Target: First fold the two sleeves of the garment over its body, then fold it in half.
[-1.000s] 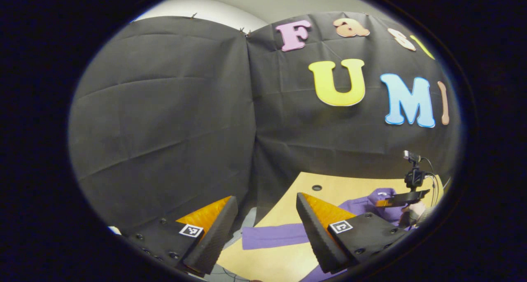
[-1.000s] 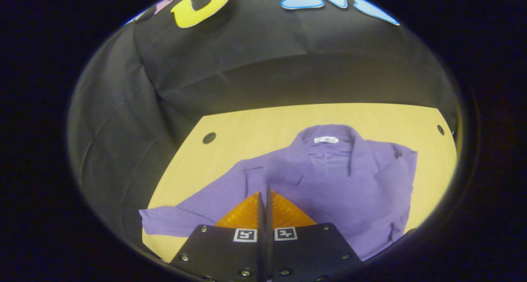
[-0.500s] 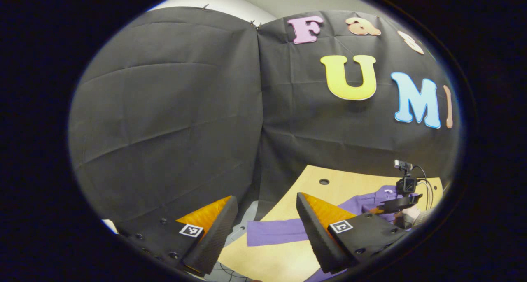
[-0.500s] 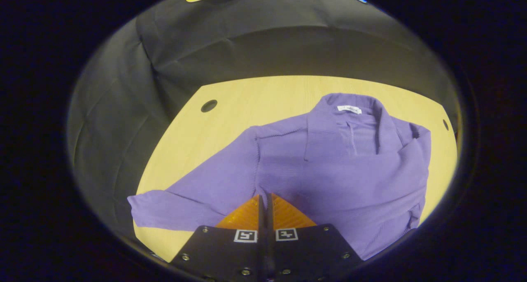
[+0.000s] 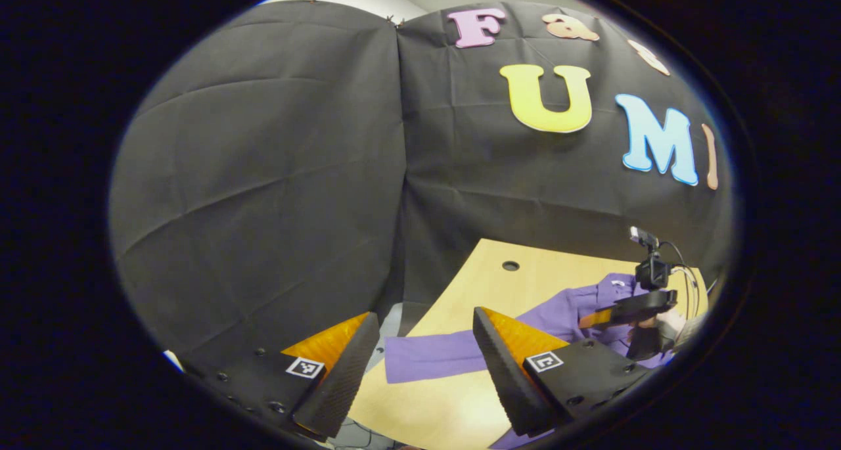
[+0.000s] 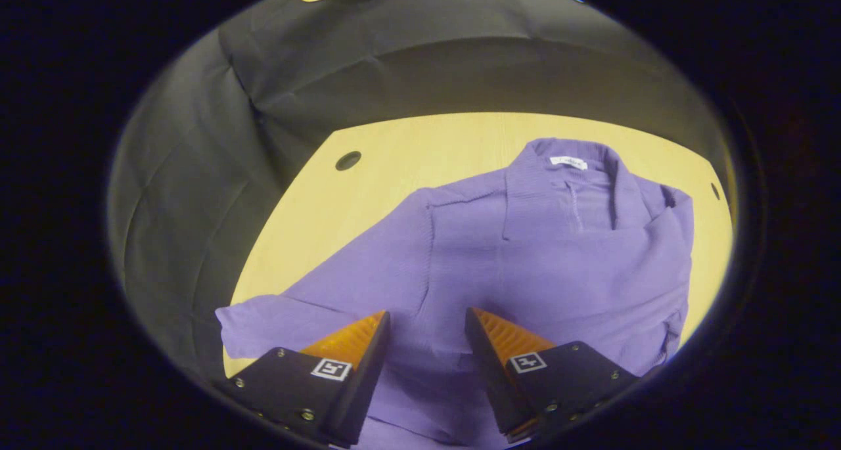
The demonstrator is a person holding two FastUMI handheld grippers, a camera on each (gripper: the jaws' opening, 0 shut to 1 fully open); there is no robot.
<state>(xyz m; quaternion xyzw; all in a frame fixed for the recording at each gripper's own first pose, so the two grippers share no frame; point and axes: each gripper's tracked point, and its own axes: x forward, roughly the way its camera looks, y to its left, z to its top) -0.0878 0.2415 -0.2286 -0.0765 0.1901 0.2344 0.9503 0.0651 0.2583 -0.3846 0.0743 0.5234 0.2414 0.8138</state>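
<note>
A purple collared garment (image 6: 525, 253) lies flat on the light wooden table (image 6: 394, 154), collar toward the far edge. One sleeve (image 6: 289, 312) stretches out toward the near left corner; the other sleeve (image 6: 663, 253) lies folded over the body at the right. My right gripper (image 6: 426, 318) is open just above the garment's lower body, nothing between its fingers. In the left gripper view the left gripper (image 5: 426, 322) is open in the air beyond the table's corner, with the outstretched sleeve (image 5: 427, 358) lying past it. The right gripper (image 5: 591, 320) and a hand show farther off over the garment.
The black cloth wall (image 6: 427, 69) stands behind and left of the table. The tabletop has a round hole (image 6: 347, 160) near the far left corner and another (image 6: 713, 190) at the far right. Bare wood (image 5: 453, 410) runs beside the sleeve.
My right gripper has opened from shut and come closer over the garment's body. The left gripper stays open, its view tilting slightly downward toward the table.
</note>
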